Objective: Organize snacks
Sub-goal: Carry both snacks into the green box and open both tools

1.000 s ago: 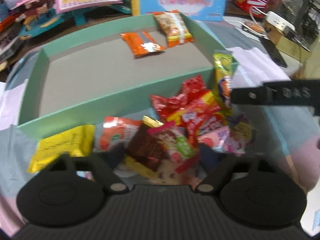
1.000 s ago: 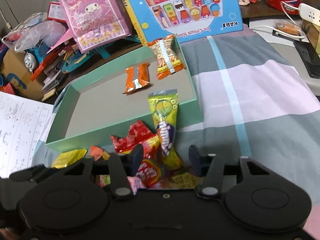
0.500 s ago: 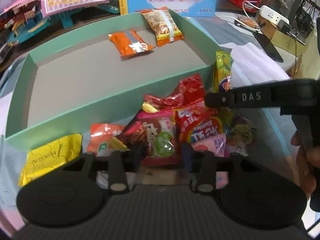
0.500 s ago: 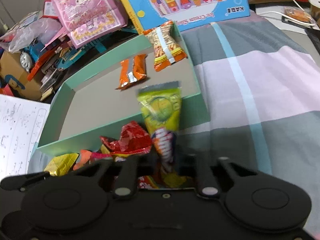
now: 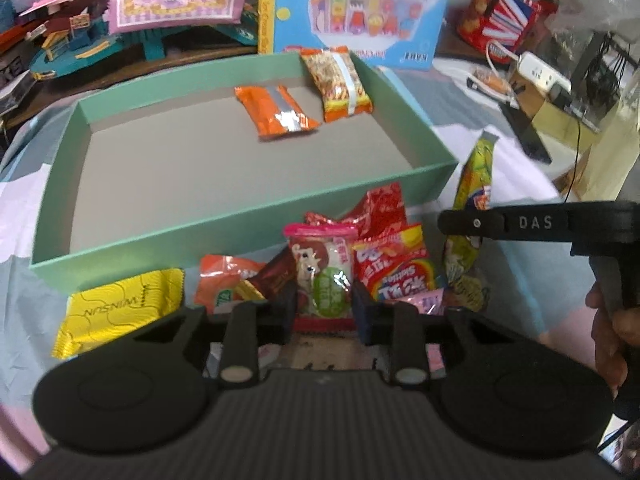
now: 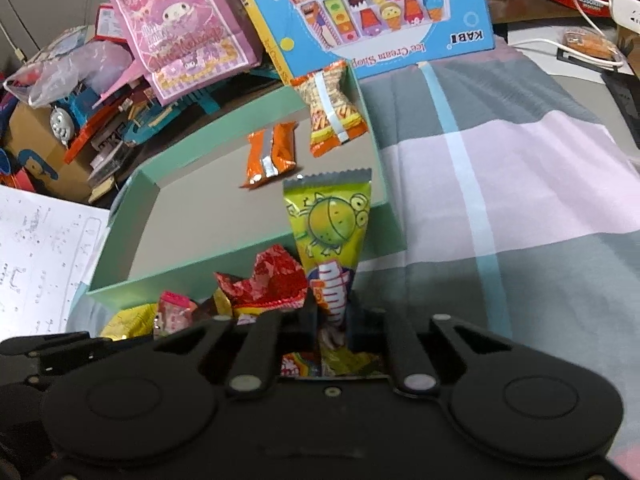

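Observation:
A teal tray holds an orange packet and a striped orange packet at its far end. Loose snacks lie in a pile just in front of it. My left gripper is over this pile, jaws closing, pads pressing both sides of a pink-topped candy packet. A yellow packet lies at the left and a red rainbow packet at the right. My right gripper is shut on a tall green-yellow packet, which stands upright before the tray's near right corner.
A blue toy box and a pink bag stand behind the tray among cluttered toys. White papers lie at the left. A checked cloth spreads to the right, with a power strip beyond. A hand grips the right tool.
Both grippers have closed from open: the left on the pink-topped packet, the right on the green-yellow packet, which has tipped from lying on the pile to standing upright.

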